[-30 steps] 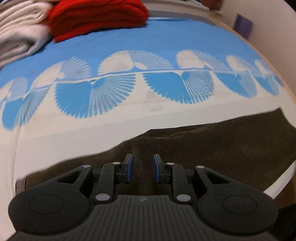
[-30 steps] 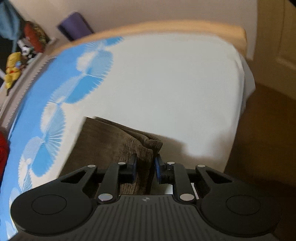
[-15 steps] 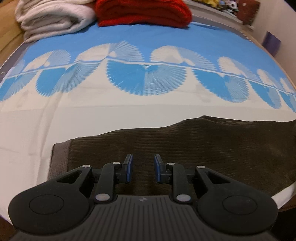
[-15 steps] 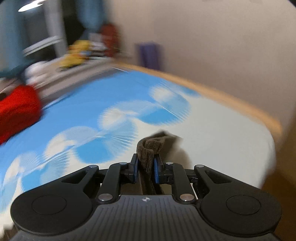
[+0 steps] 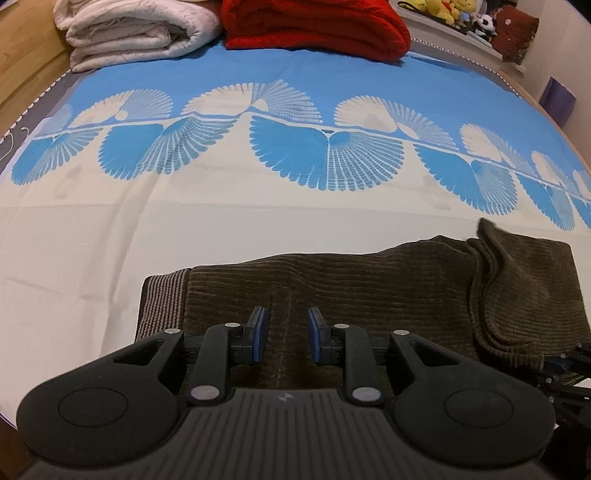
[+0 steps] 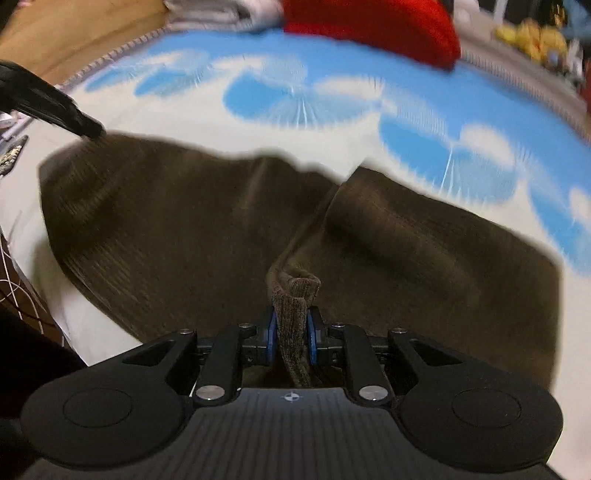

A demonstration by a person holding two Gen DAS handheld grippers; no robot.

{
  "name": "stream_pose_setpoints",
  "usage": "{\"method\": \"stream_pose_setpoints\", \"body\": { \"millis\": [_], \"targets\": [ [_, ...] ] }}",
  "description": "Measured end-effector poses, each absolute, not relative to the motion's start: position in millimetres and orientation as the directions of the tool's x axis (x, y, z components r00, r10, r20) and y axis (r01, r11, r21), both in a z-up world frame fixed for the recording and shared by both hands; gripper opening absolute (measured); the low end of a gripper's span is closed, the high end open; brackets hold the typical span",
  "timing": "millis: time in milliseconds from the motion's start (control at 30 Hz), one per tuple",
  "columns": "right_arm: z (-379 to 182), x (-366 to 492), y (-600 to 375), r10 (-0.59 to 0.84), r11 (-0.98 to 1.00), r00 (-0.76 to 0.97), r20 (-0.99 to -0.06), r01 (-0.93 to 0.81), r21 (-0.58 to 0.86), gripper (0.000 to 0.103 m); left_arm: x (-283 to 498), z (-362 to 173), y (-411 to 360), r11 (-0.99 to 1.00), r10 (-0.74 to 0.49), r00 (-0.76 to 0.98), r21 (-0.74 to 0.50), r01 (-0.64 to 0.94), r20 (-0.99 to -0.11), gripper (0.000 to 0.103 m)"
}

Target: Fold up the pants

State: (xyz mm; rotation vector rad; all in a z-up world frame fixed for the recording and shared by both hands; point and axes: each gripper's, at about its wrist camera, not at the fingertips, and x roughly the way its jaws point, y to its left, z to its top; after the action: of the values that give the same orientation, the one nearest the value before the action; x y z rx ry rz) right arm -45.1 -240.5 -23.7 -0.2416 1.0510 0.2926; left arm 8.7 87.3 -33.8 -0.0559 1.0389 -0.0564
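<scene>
Dark brown corduroy pants lie flat on the bed, with the striped waistband at the left. My left gripper is open and empty, hovering just over the waist end. My right gripper is shut on the bunched leg hems and holds them over the pants. The folded-over leg end drapes at the right in the left wrist view, and my right gripper shows partly beneath it. The right wrist view is blurred by motion.
The bed has a blue and white fan-patterned cover. A folded red blanket and a folded white blanket lie at the far edge. Stuffed toys sit on a ledge behind. The left gripper's body shows at upper left.
My right gripper has swung from the foot end toward the waist, carrying the leg hems over the pants. The left gripper has shifted slightly and stayed open.
</scene>
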Motion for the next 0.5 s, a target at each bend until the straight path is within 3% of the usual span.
{"method": "stream_pose_setpoints", "body": {
  "millis": [167,267,367,433,500],
  "targets": [
    [-2,-38,-249,0.13,0.961,0.521,-0.844,-0.276,-0.022,0.017,9,-33,91,0.997,-0.076,0.509,-0.074,0.025,-0.857,0.027],
    [27,-45,-248,0.109,0.964,0.635,-0.765,-0.254,-0.074,0.017,9,-33,93,0.997,-0.078,0.512,-0.078,0.021,-0.856,0.027],
    [45,-72,-229,0.154,0.922,0.72,-0.676,-0.351,-0.164,0.017,9,-33,94,0.997,-0.079,0.509,-0.079,0.023,-0.857,0.027],
    [37,-83,-211,0.219,0.868,0.7,-0.68,-0.458,-0.192,0.017,10,-34,92,0.997,-0.08,0.506,-0.08,0.021,-0.859,0.027],
    [14,-87,-198,0.268,0.81,0.585,-0.766,-0.567,-0.15,0.023,11,-35,90,0.996,-0.087,0.499,-0.09,0.018,-0.862,0.029]
  ]
}}
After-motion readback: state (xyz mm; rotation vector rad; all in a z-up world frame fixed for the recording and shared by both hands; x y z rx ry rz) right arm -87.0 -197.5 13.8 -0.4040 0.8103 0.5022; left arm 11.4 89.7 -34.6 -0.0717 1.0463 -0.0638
